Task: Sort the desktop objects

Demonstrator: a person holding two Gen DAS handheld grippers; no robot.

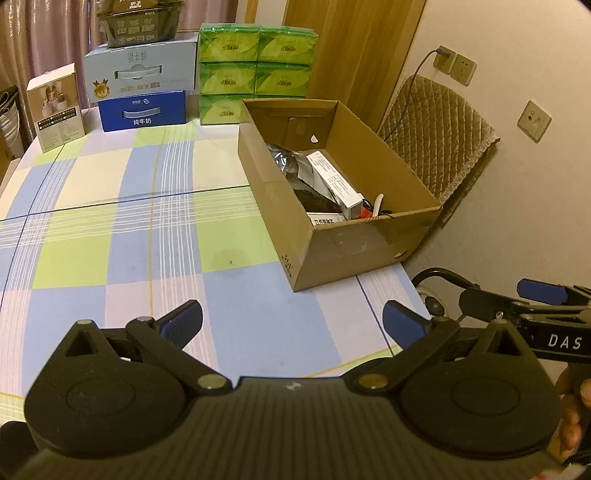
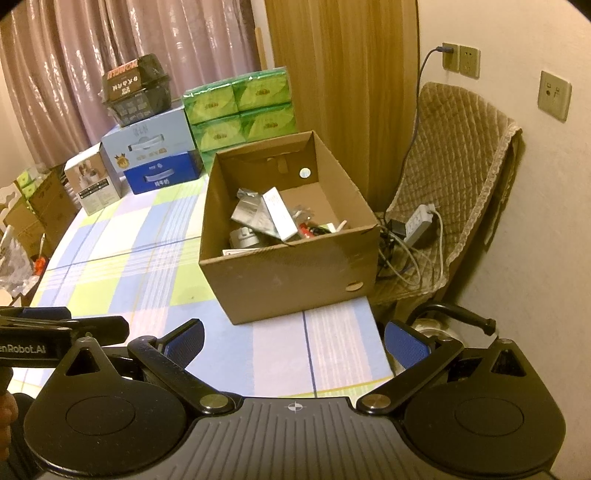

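Note:
An open cardboard box [image 1: 369, 240] [image 2: 288, 273] stands near the table's right edge. Inside lie a white carton [image 1: 334, 177] [image 2: 280, 212], a dark foil bag [image 1: 295, 173], a silver pouch [image 2: 247, 212] and some small red and white items [image 2: 314, 229]. My left gripper [image 1: 291, 321] is open and holds nothing, low over the checked tablecloth [image 1: 129, 240] [image 2: 147, 258] in front of the box. My right gripper [image 2: 293, 341] is also open and holds nothing, just short of the box's near wall. Each gripper shows at the edge of the other's view.
Stacked at the back are green tissue packs [image 1: 255, 70] [image 2: 240, 110], blue and pale milk cartons [image 1: 142, 88] [image 2: 155, 155], a black bowl pack [image 1: 140, 22] [image 2: 136, 88] and a small white box [image 1: 55, 107] [image 2: 92, 182]. A padded chair [image 1: 436, 136] [image 2: 454, 184] with a power strip [image 2: 419, 221] stands to the right.

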